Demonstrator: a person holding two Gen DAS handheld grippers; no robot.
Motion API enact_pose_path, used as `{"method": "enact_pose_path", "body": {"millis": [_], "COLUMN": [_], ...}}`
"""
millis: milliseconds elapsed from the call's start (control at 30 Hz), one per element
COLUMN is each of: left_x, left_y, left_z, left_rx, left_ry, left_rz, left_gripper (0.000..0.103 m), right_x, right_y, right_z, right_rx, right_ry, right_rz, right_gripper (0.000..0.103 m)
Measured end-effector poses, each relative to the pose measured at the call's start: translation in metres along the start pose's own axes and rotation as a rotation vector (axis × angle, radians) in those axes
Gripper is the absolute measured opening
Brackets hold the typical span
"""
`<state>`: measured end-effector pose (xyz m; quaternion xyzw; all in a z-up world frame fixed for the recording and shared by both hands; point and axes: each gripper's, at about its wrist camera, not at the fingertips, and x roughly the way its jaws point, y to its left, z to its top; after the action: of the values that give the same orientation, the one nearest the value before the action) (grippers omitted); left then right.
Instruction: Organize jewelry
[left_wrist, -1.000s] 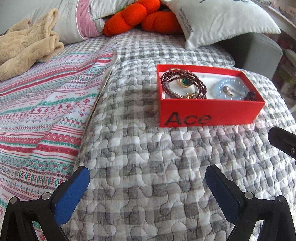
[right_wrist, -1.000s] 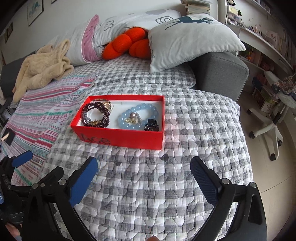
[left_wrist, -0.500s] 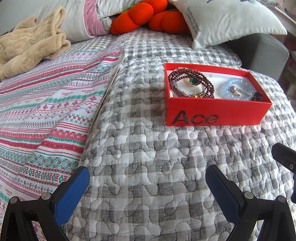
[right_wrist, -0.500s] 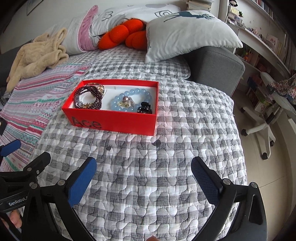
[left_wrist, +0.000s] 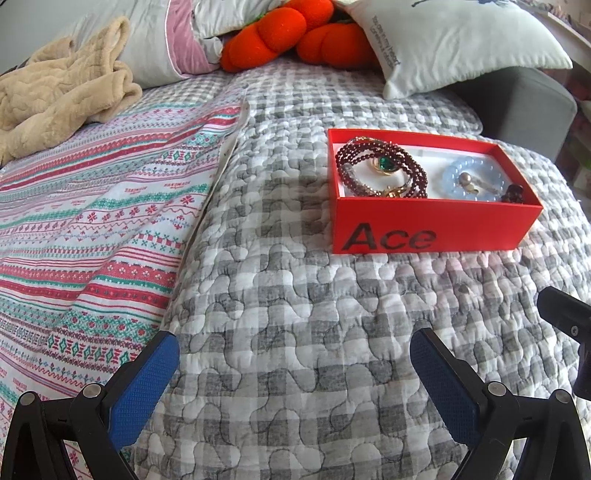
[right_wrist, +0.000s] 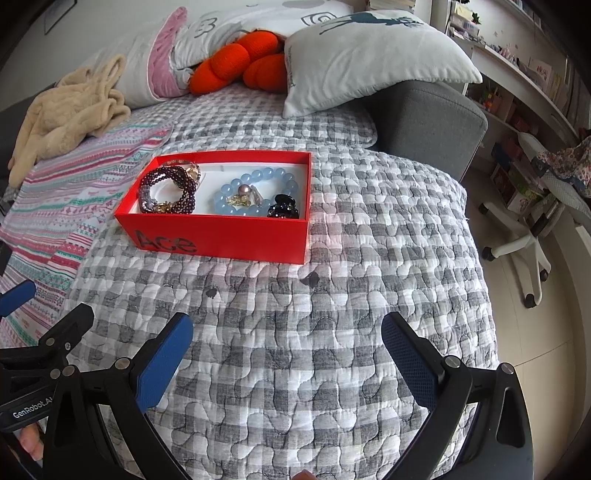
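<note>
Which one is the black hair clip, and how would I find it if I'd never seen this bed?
Look on the grey checked quilt for the red box marked "Ace". Inside sit a dark red bead bracelet at one end and a pale blue bead bracelet at the other. The black hair clip sits in the corner beside the blue one: the only black, shiny, claw-shaped piece there.
</note>
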<state>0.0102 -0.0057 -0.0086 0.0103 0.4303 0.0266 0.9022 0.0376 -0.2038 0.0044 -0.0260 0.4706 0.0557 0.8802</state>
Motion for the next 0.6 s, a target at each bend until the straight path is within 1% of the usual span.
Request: {"method": "enact_pose_path", "body": {"millis": [300, 600], "left_x": [0.001, 0.011], "left_y": [0.001, -0.001], "left_z": [-0.001, -0.001], "left_rx": [0.002, 0.001], "left_ry": [0.002, 0.029], "left_rz": [0.003, 0.014], "left_gripper": [0.102, 0.103], "right_x": [0.001, 0.008], "right_y": [-0.001, -0.003], "right_z": [0.0, -0.002], "right_rx": [0.004, 0.018], "right_ry": [0.003, 0.017], "right_rz": [-0.001, -0.023], "right_gripper": [0.103, 0.103]}}
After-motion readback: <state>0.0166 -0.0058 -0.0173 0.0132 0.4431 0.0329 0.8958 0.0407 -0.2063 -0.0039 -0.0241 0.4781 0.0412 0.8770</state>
